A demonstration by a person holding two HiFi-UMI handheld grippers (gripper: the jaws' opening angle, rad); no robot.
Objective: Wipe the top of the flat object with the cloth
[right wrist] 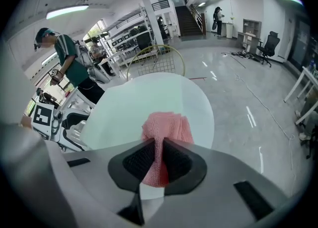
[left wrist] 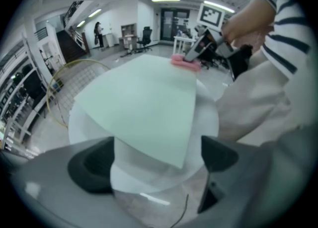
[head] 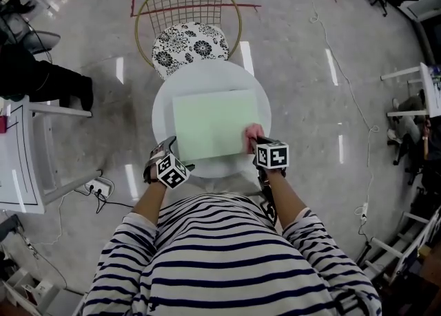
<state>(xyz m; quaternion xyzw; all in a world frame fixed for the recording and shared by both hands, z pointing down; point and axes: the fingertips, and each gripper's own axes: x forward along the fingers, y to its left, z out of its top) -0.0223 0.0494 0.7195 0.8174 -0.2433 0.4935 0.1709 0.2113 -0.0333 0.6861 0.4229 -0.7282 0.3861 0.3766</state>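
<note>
Right gripper view shows the right gripper (right wrist: 160, 165) with its jaws clamped on a pink cloth (right wrist: 167, 125). The cloth rests on the near right corner of the pale green flat sheet (head: 215, 123), which lies in the middle of the round white tabletop (head: 164, 104). The left gripper (left wrist: 156, 161) hangs open and empty at the near left edge. Wiping well likely means light, even pressure in overlapping strokes toward the far edge, without sliding the sheet.

Open-plan lab hall: desks (right wrist: 309, 78), office chair (right wrist: 269, 43), staircase (right wrist: 191, 21).
</note>
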